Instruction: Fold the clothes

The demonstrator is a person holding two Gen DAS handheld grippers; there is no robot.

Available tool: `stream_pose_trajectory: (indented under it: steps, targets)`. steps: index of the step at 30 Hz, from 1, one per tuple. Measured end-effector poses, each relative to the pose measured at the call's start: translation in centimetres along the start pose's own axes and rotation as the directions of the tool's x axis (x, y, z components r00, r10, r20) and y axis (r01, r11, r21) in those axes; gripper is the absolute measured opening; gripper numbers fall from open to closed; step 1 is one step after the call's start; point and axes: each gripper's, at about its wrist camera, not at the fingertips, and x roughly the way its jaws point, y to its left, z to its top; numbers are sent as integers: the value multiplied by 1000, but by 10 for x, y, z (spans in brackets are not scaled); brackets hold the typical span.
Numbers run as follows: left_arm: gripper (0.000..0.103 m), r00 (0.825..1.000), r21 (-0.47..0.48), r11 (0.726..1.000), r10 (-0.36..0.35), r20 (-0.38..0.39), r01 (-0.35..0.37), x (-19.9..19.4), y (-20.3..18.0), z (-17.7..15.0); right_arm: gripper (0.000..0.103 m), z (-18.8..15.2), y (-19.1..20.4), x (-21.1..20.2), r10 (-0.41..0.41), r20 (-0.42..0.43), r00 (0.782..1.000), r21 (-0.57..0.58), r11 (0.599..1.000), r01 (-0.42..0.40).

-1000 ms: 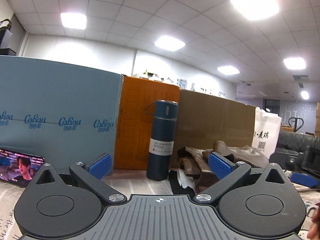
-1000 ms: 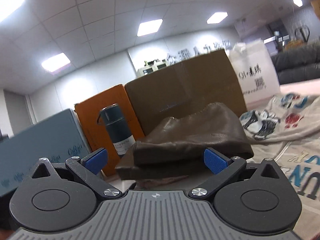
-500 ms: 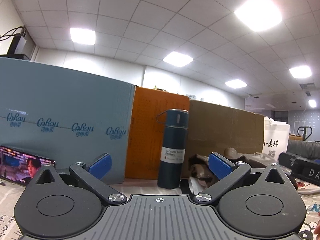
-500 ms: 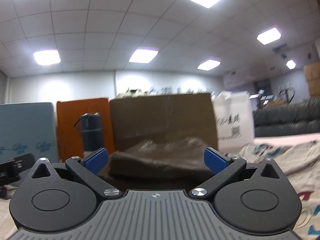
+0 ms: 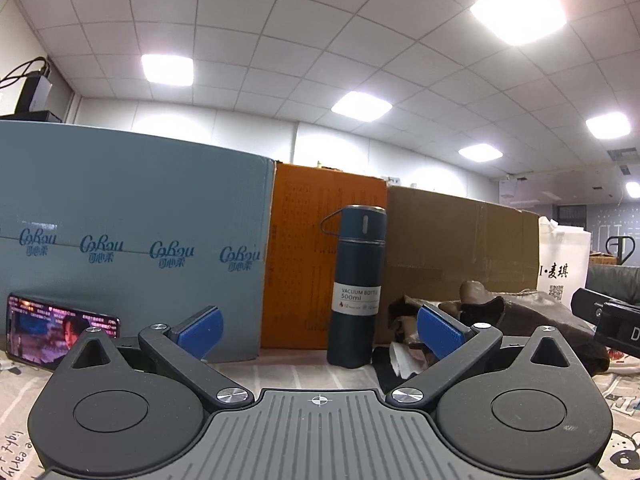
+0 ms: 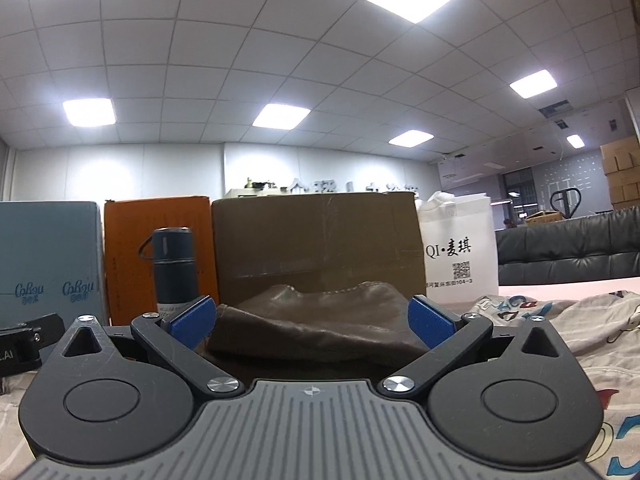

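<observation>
A folded brown garment (image 6: 316, 320) lies on the printed cloth-covered table, straight ahead of my right gripper (image 6: 312, 322), whose blue-padded jaws stand wide open and empty just short of it. The same brown garment (image 5: 532, 316) shows at the right in the left wrist view. My left gripper (image 5: 320, 332) is open and empty, low over the table, facing a dark blue vacuum bottle (image 5: 358, 288). A light printed garment (image 6: 568, 320) lies at the right.
Along the back stand a blue-grey box (image 5: 132, 240), an orange box (image 5: 312, 256), a brown carton (image 6: 316, 244) and a white paper bag (image 6: 460, 256). A phone (image 5: 60, 328) with a lit screen leans at the left. A black sofa (image 6: 568, 248) is beyond.
Both grippers have levelled out and dropped lower near the table. The right view has swung from tilted to straight on the brown garment. Both stay open.
</observation>
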Motion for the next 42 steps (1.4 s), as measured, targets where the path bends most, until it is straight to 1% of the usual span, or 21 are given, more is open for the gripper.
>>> stream_pose_trajectory:
  steps: [5, 16, 42]
  targets:
    - [103, 1000, 28, 1000, -4, 20, 4, -4, -4, 0, 103, 0, 3, -5, -19, 29, 999, -17, 1000, 20]
    - [103, 999, 70, 997, 8, 38, -10, -8, -6, 1, 103, -1, 5, 2, -17, 4, 1000, -37, 999, 17]
    - [103, 999, 69, 998, 9, 38, -12, -6, -3, 2, 103, -1, 2, 6, -17, -9, 1000, -29, 999, 16]
